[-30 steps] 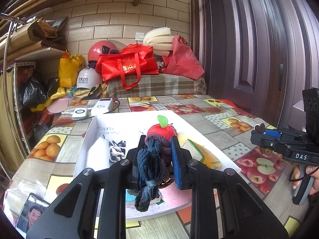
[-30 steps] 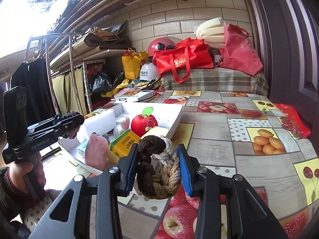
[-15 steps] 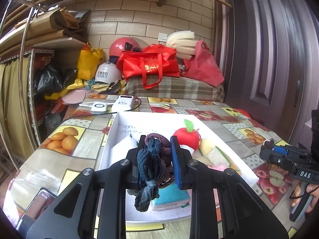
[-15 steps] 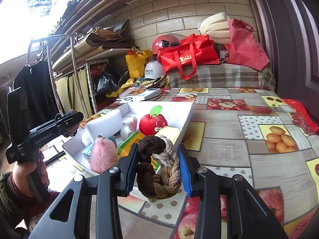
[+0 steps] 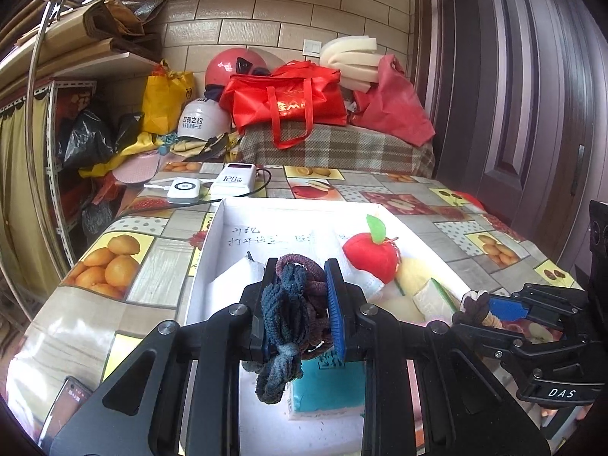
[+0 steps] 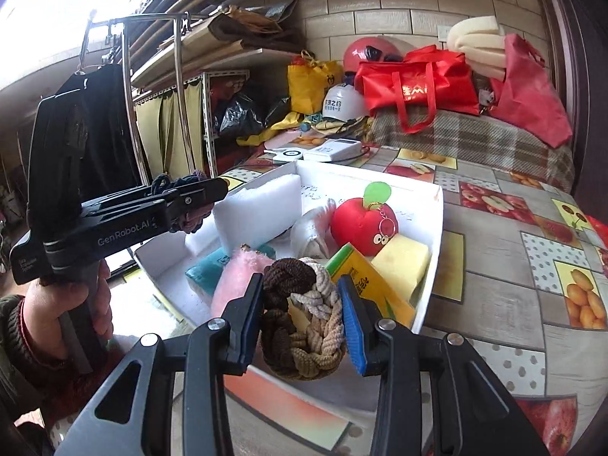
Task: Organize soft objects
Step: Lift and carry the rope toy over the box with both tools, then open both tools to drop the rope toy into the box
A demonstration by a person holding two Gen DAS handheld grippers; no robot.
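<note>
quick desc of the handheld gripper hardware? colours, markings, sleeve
Both grippers: black angular frames with silver screws, blue finger pads. Left gripper reads "GenRobot.AI" on its side; right gripper reads "DAS". The left hand has a dark olive sleeve with a reddish cuff.

A fruit-patterned table [image 5: 152, 262] carries a white box [image 5: 212, 235], two white chargers [image 5: 231, 184], and a phone [image 5: 64, 402] near its edge.
</note>
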